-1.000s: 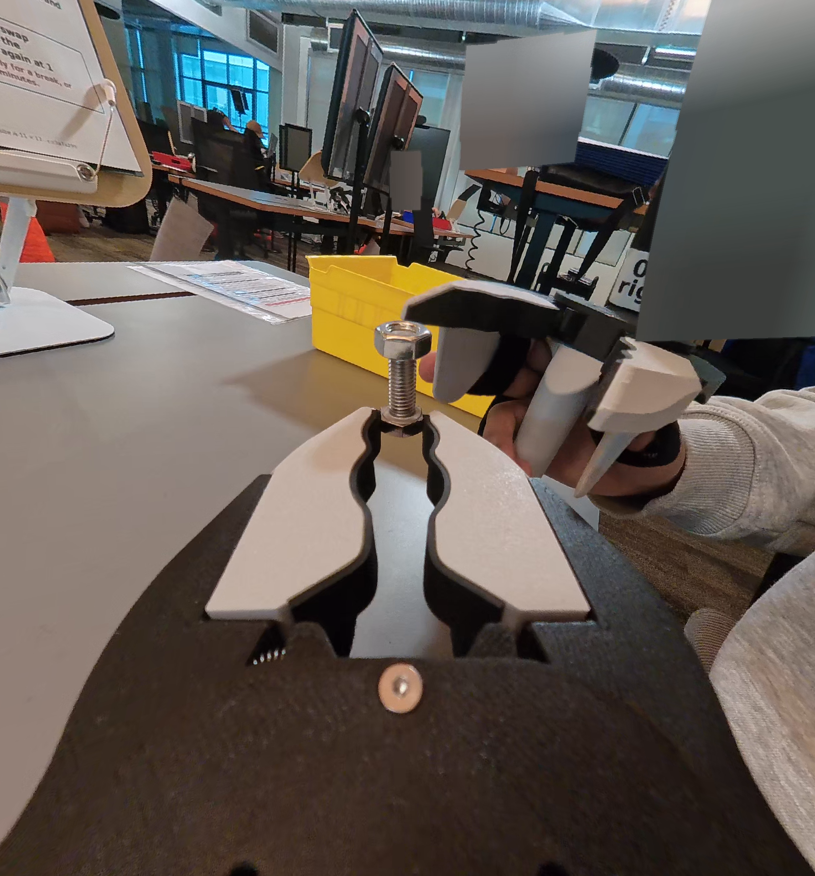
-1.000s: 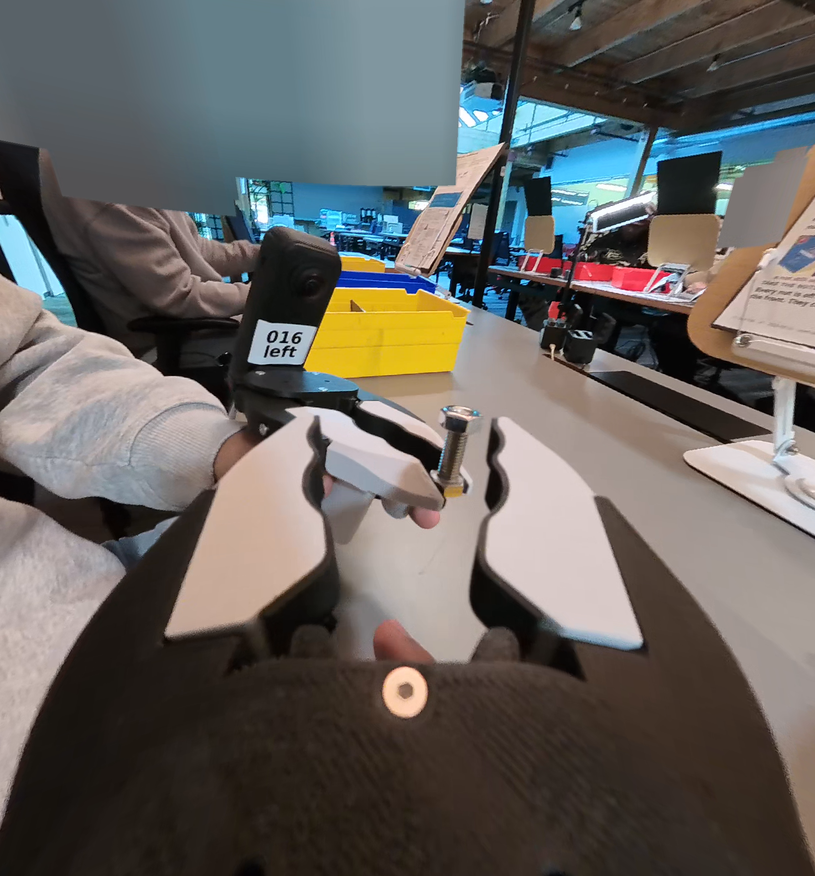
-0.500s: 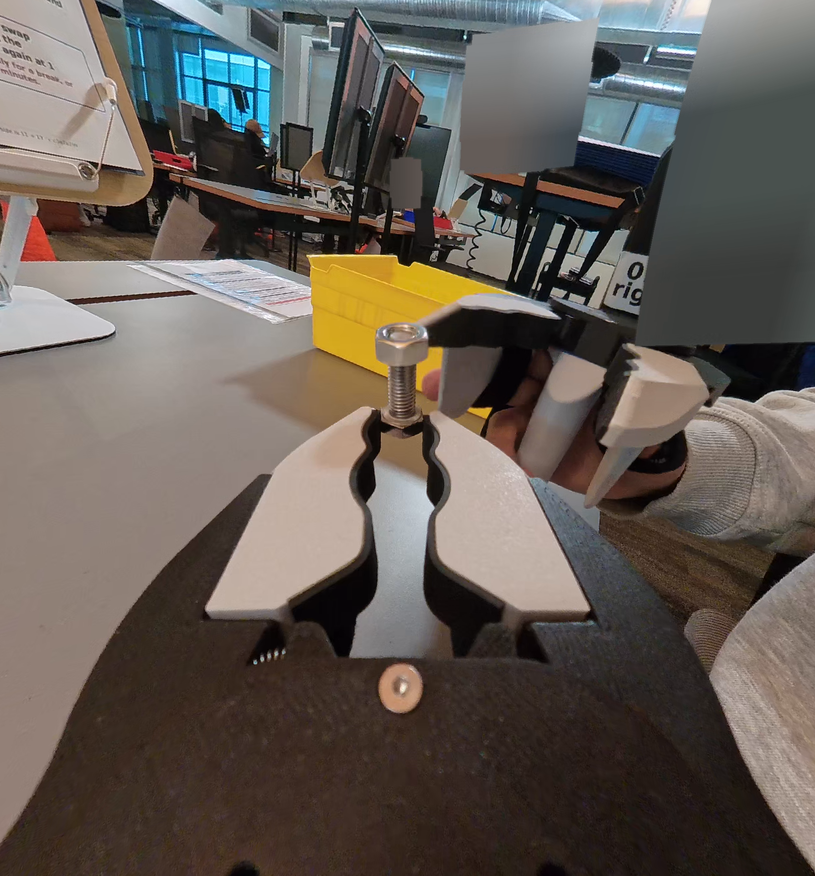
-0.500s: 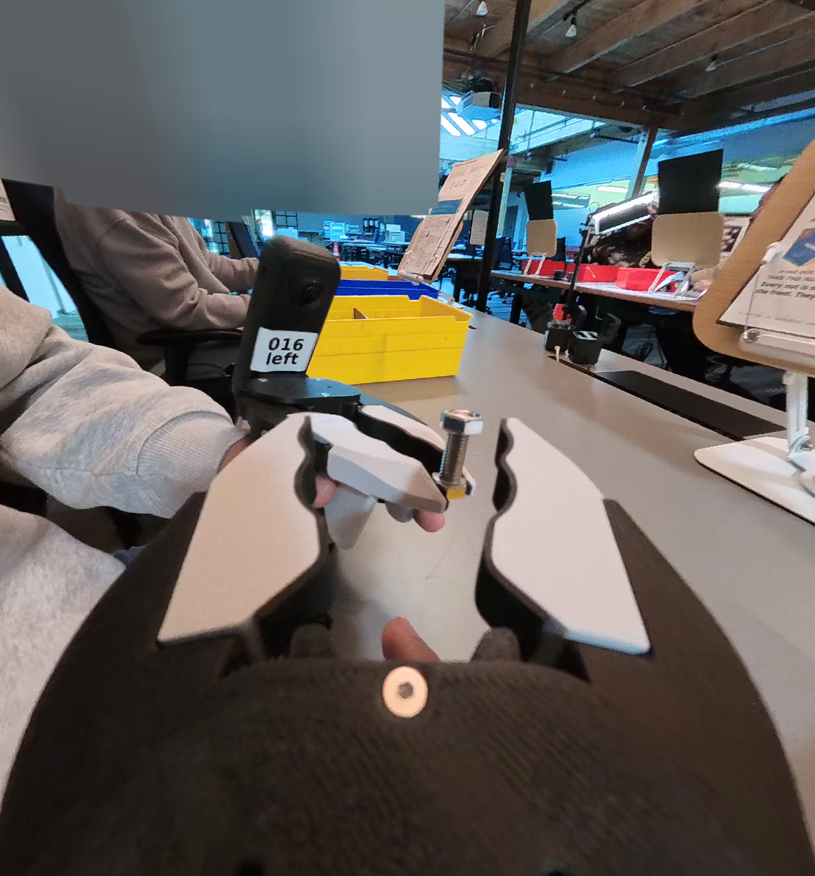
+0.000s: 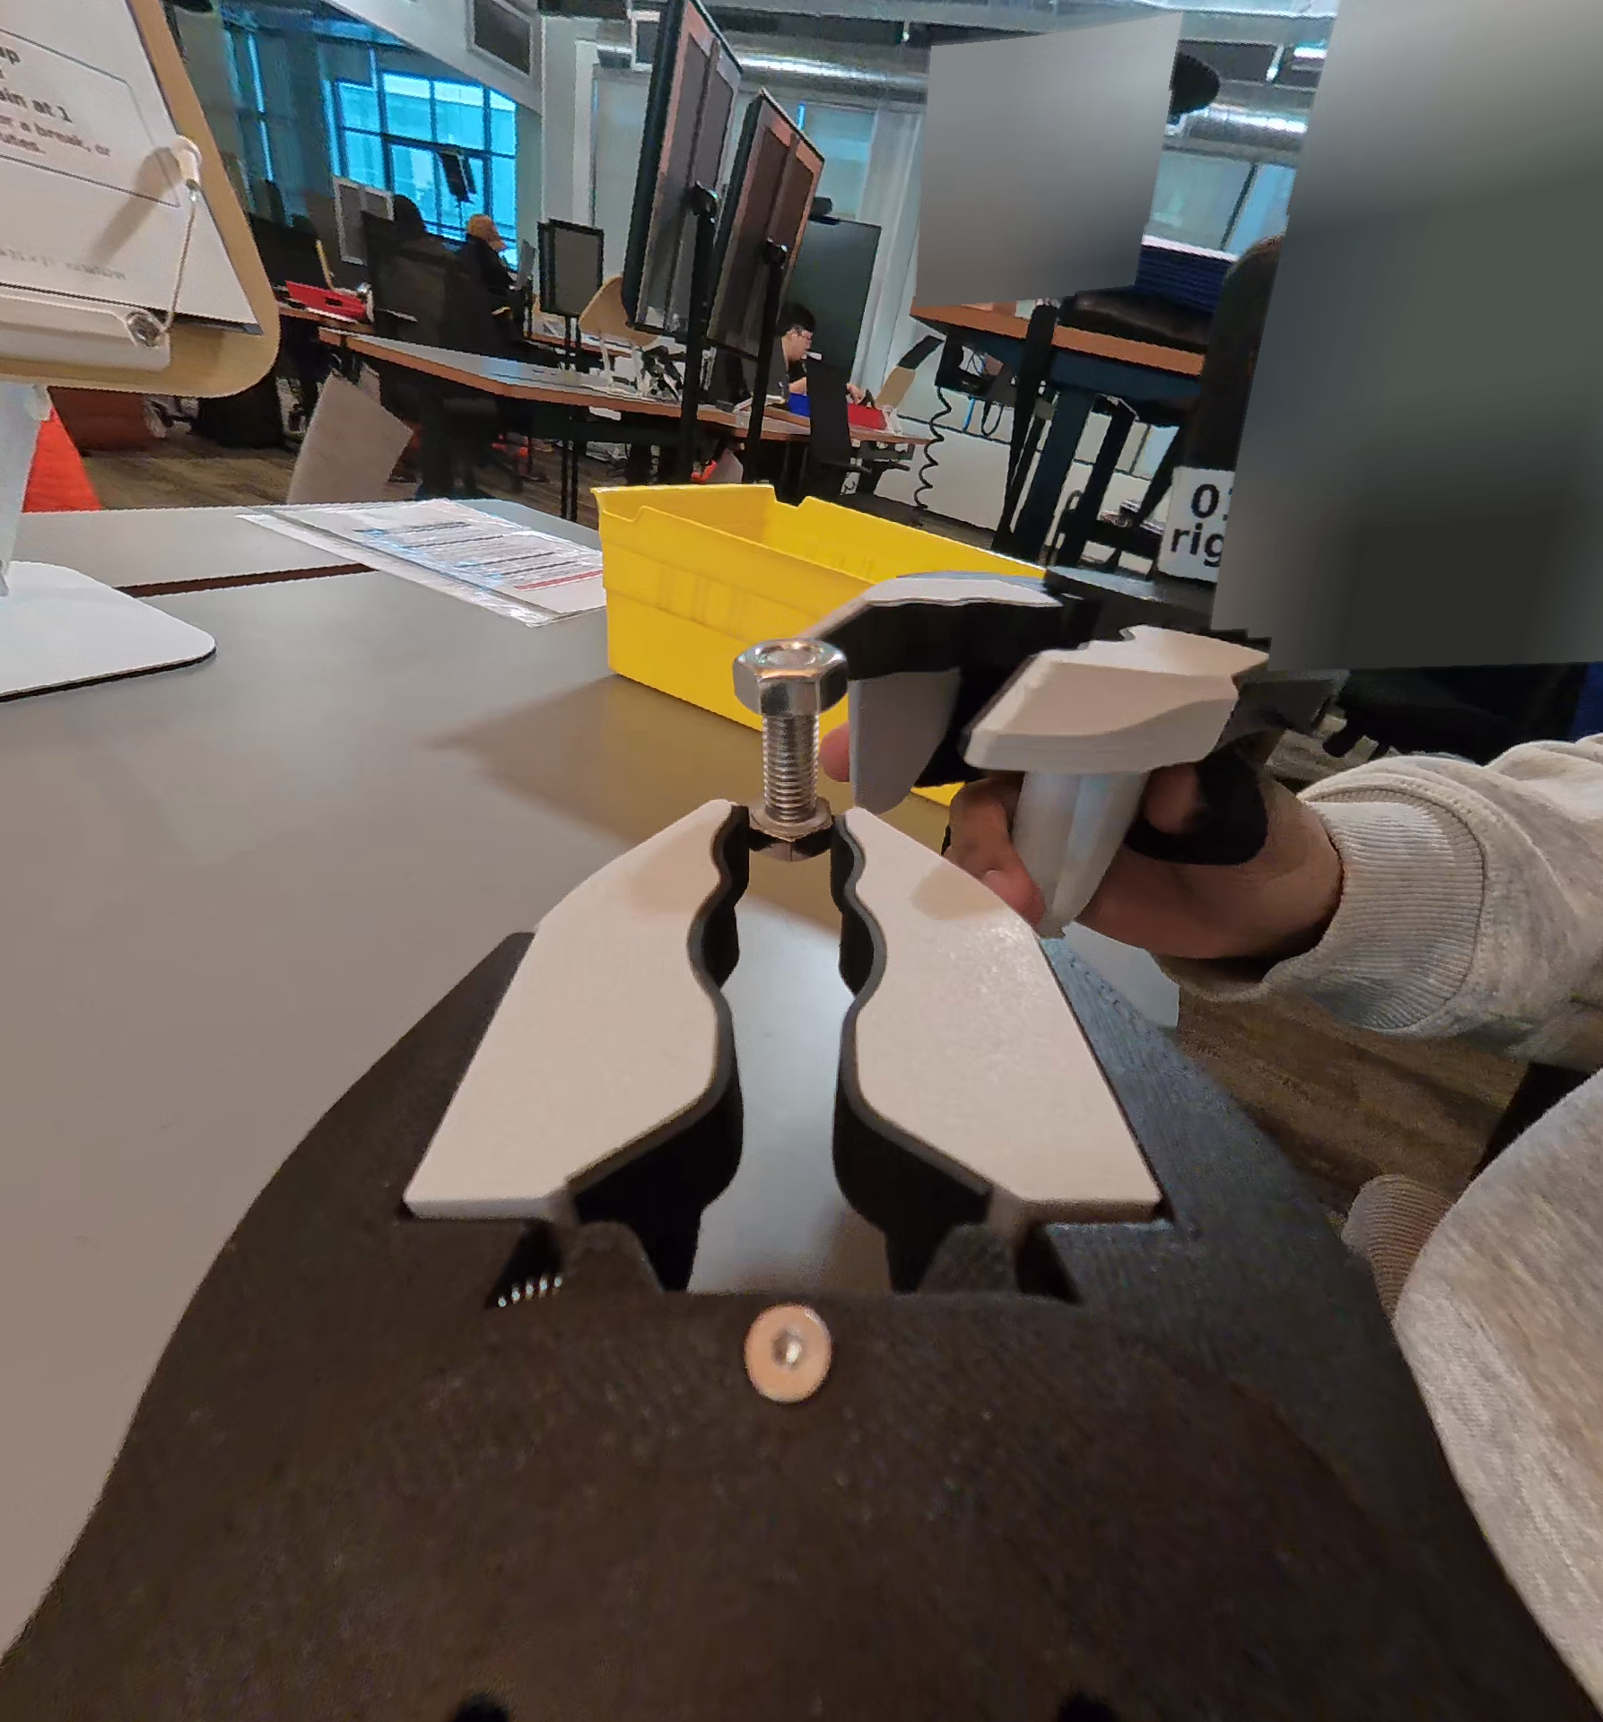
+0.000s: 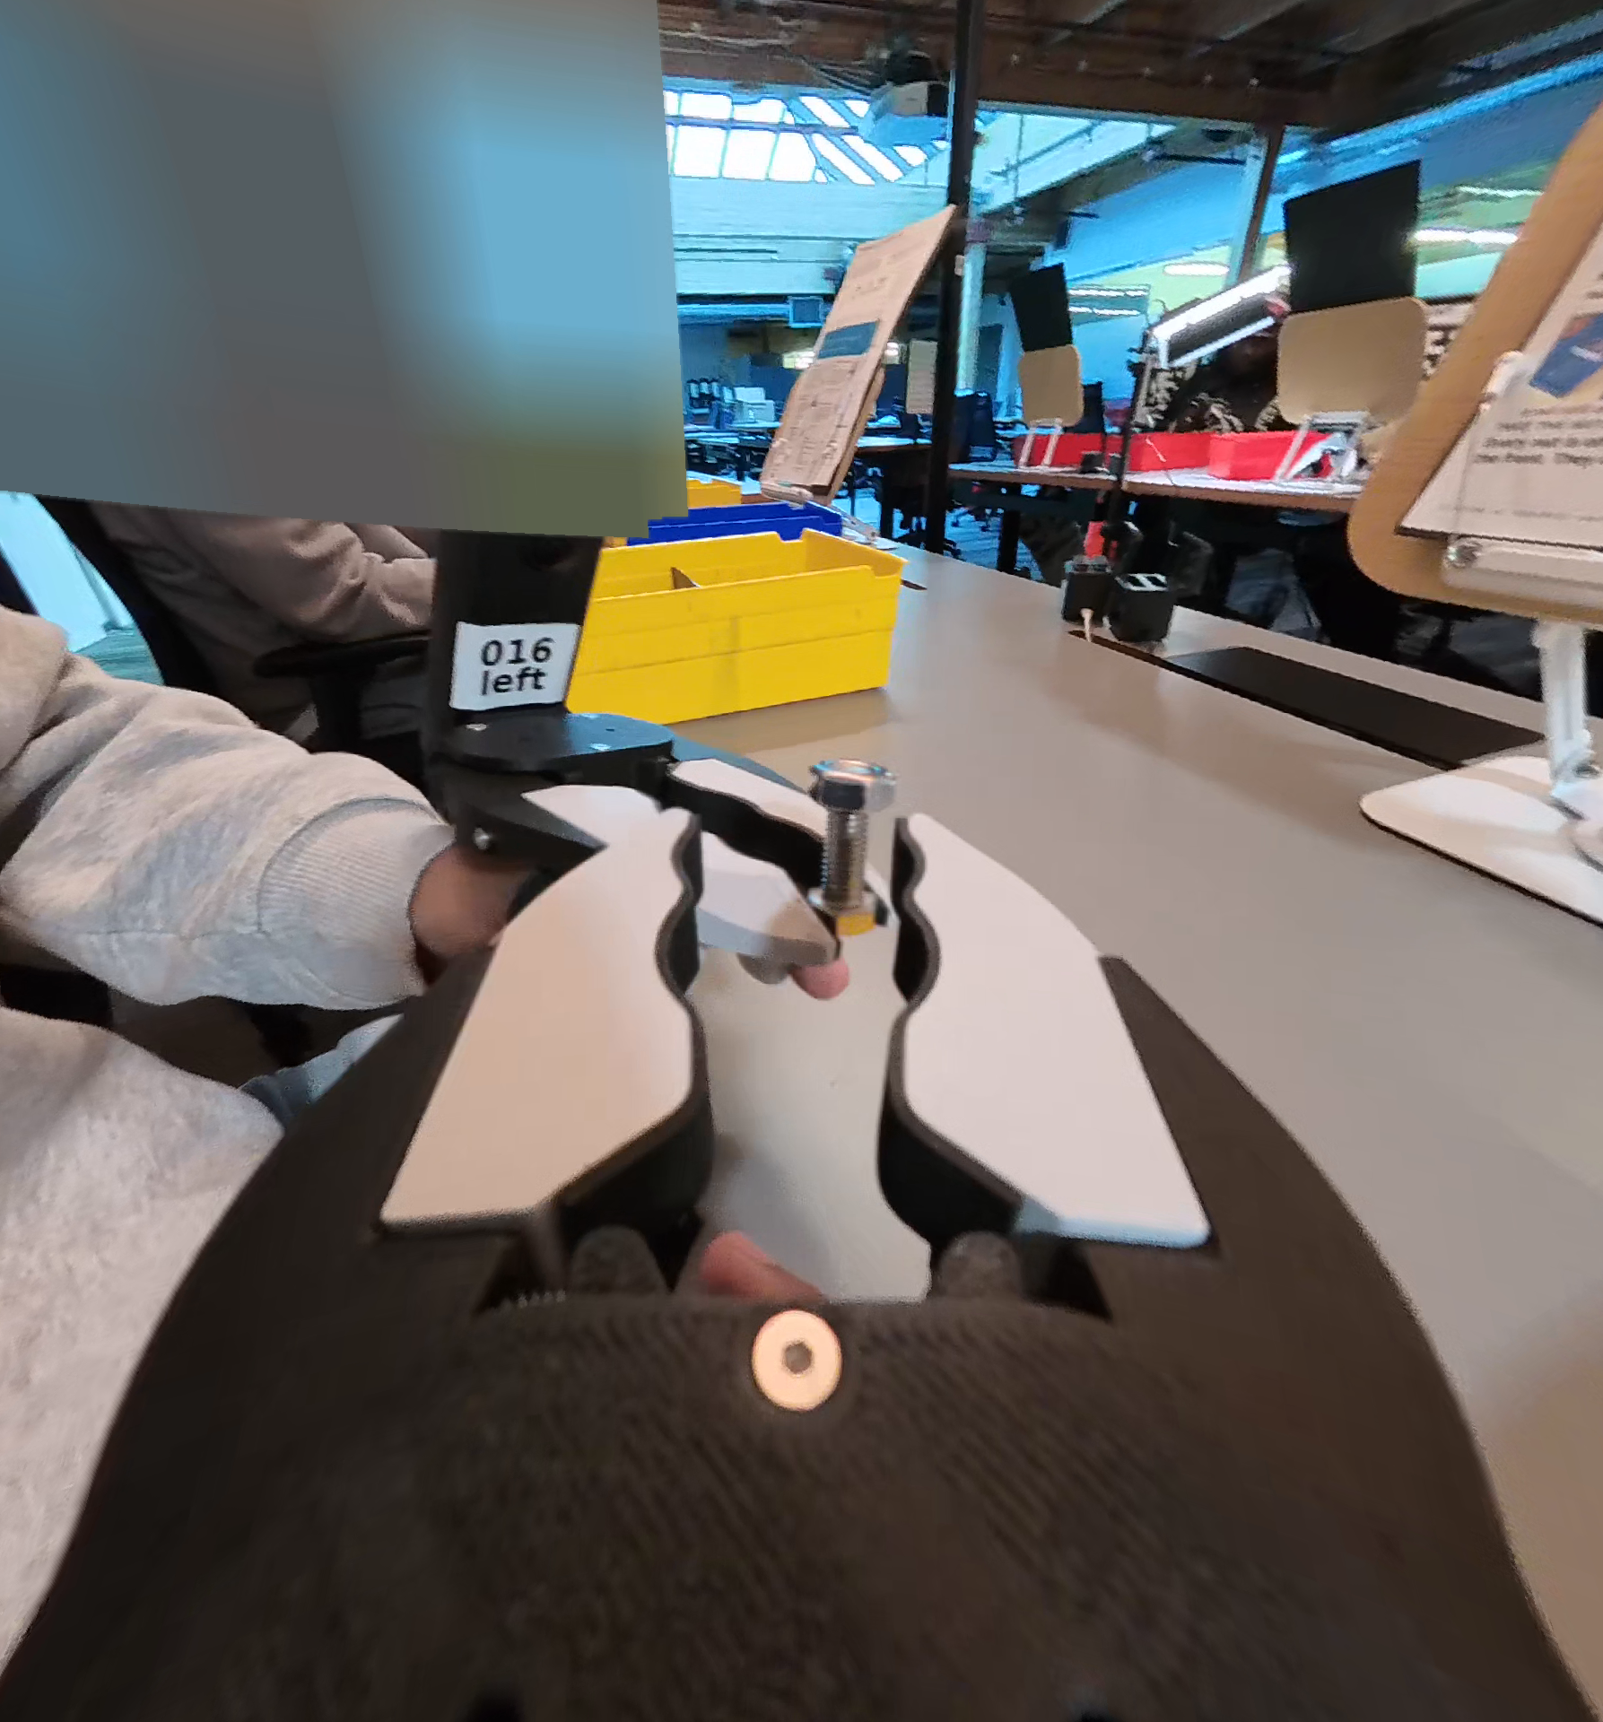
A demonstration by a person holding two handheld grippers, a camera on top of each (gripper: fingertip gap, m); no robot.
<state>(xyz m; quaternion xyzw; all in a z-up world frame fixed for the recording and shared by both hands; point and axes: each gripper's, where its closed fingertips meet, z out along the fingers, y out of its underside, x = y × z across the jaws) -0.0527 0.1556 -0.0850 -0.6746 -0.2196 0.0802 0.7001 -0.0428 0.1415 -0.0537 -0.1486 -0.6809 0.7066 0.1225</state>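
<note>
From the left wrist view, our left claw (image 5: 788,825) is pinched tight on the nut (image 5: 788,832) at the foot of an upright bolt (image 5: 789,727), held above the grey table (image 5: 219,839). The right claw (image 5: 858,690) sits just beside the bolt head. The risk as we judge it: the grip is only at the very tips, so a sideways nudge could tilt the bolt or pop the nut free (it would roll). A yellow bin (image 5: 685,578) stands behind, with a document stand (image 5: 61,233) at left and an open office of monitors beyond.

Over to the right wrist view: our right claw (image 6: 797,885) stands apart, empty, fingers either side of the bolt (image 6: 851,843) without touching that we can tell. Closing off-centre could knock it. Yellow bin (image 6: 741,624) and more tables lie behind.
</note>
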